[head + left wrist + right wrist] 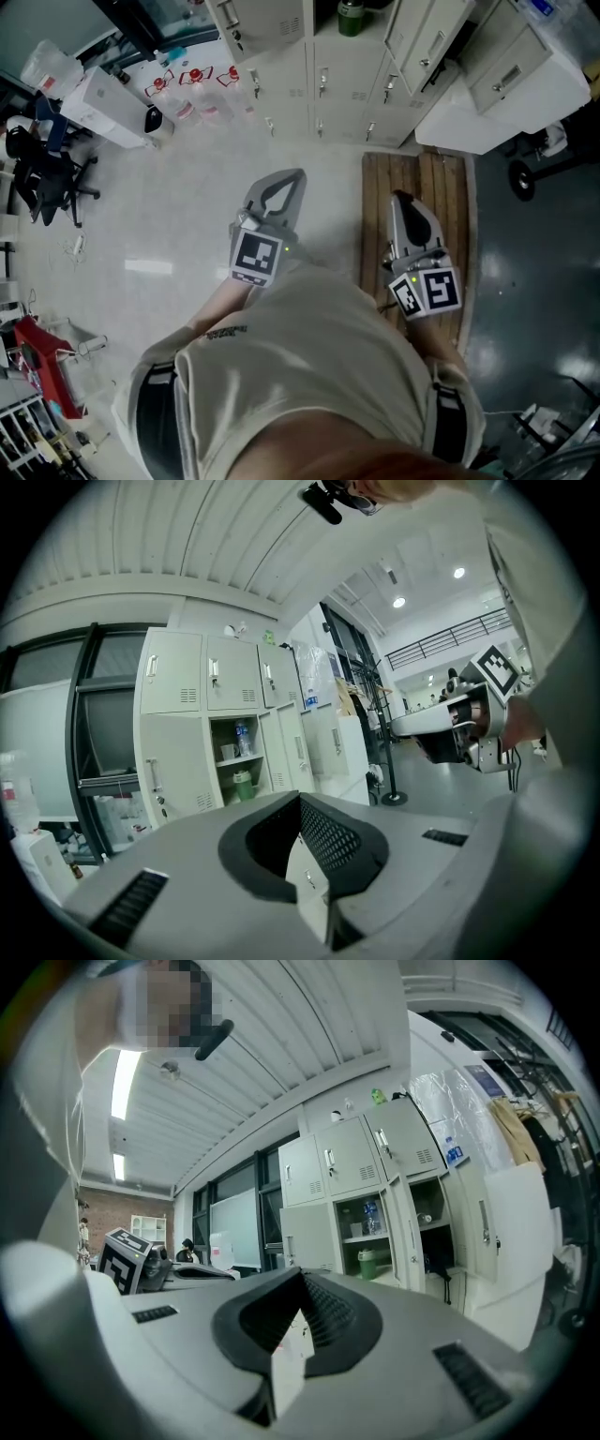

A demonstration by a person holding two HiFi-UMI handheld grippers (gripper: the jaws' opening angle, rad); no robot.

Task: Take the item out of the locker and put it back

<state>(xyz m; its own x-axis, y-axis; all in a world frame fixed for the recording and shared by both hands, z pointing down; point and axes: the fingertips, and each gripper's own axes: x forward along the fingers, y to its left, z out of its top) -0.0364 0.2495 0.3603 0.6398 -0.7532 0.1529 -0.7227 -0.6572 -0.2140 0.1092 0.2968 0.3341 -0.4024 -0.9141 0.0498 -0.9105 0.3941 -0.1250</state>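
Neither tool is ready to grasp. The left gripper (pixel 298 176) and the right gripper (pixel 401 199) hang about level at the person's waist, mid-frame in the head view, each with its jaws pressed together on nothing. The likely item, a green container (pixel 367 1264), sits on the lower shelf of the open locker (pixel 349 1206), well apart from both and at the top edge of the head view.

The main risk, as I judge it, is arriving with the jaws unopened and shoving the container back or over. A clear bottle (pixel 371 1215) and a cup (pixel 354 1228) stand on the shelf above it, and a high reach could clip them. The swung-out doors (pixel 422 42) at upper right may catch the right gripper.

A wooden pallet (pixel 418 187) lies on the floor under that gripper, on the way to the lockers, and could trip the person. An office chair (pixel 52 178) and small bottles (pixel 197 84) stand at the left, out of the way.
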